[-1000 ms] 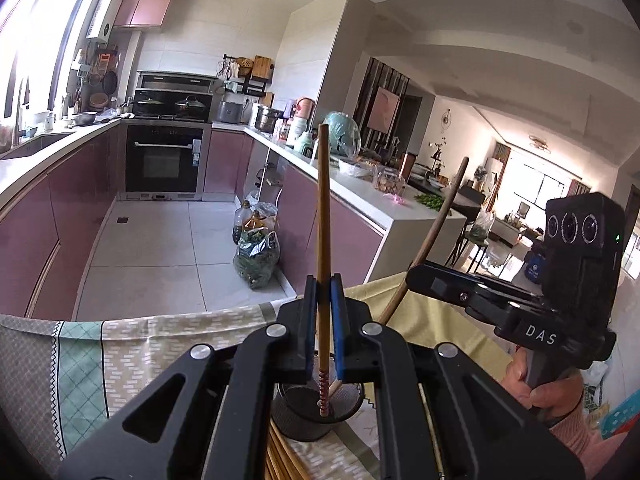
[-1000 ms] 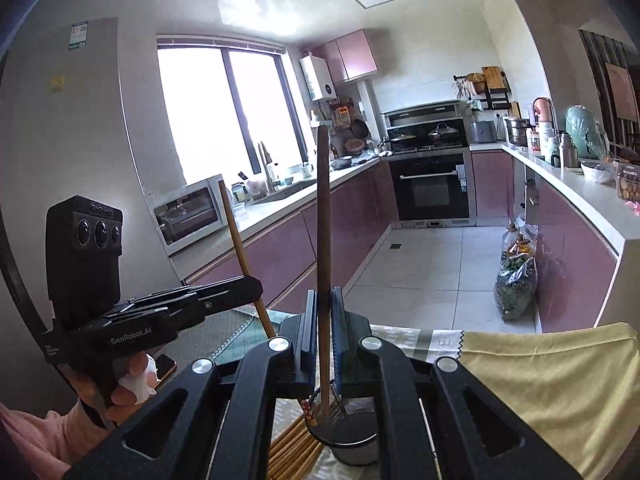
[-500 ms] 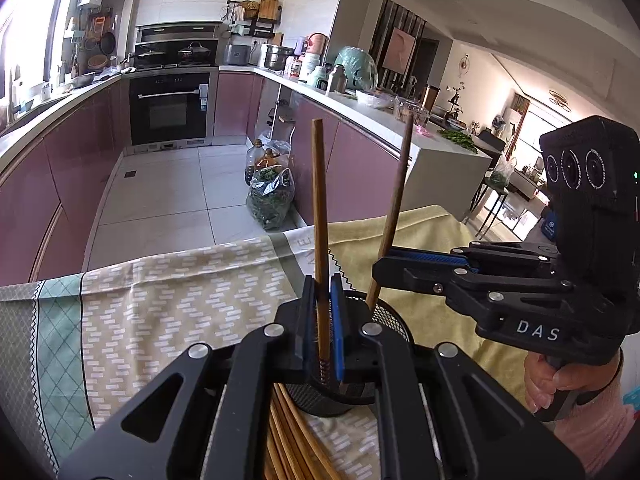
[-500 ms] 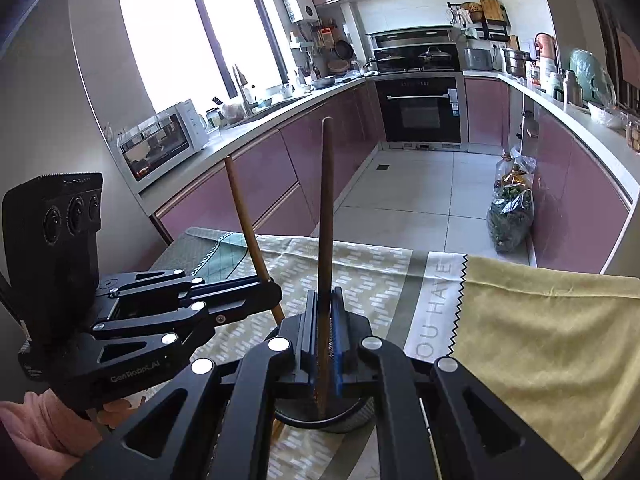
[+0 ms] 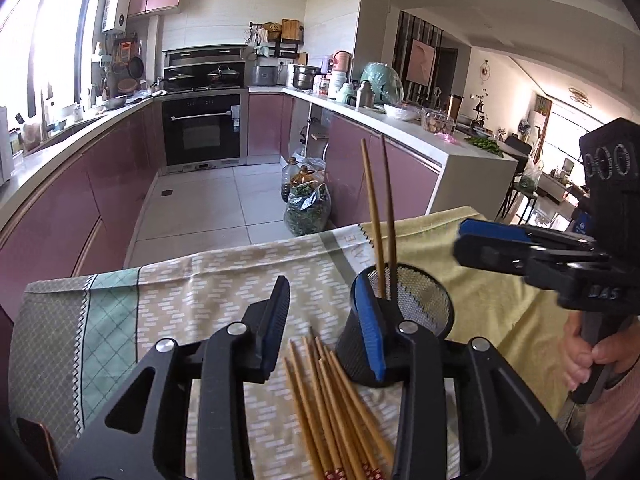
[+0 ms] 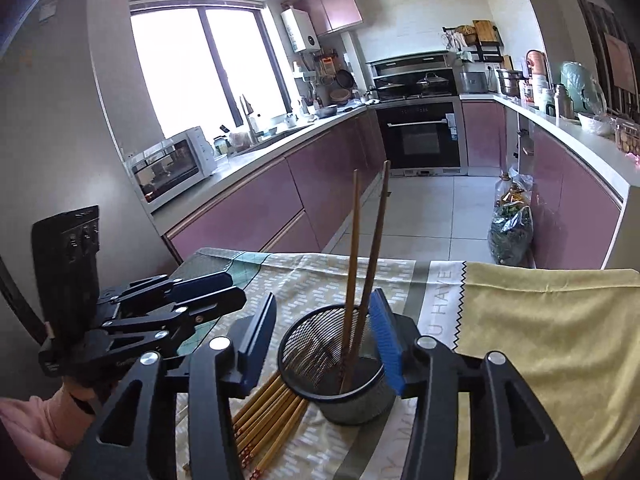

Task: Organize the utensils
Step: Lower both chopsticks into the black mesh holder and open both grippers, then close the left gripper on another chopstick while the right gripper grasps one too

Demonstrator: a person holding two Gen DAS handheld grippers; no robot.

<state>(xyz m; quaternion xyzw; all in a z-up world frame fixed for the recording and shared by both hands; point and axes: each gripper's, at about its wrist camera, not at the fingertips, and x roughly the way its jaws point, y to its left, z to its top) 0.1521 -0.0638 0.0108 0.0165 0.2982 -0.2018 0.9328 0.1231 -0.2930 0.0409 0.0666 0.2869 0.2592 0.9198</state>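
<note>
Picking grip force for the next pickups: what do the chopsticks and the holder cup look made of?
Chopsticks: apparently bamboo or wood, tan and matte, with red patterned ends.
Holder cup: seemingly black-coated metal mesh; the wall is see-through, with a solid rim. It looks rigid, though painted plastic can't be excluded.

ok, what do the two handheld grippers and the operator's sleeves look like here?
Both the left gripper and the right gripper are matte black linkage frames with silver pivot screws and blue pads on the fingers. Each carries a boxy black camera module with three round lenses in a row. White lettering marks the side of each; the right one's is too blurred to read. No cables visible. Pink sleeves on both arms.
</note>
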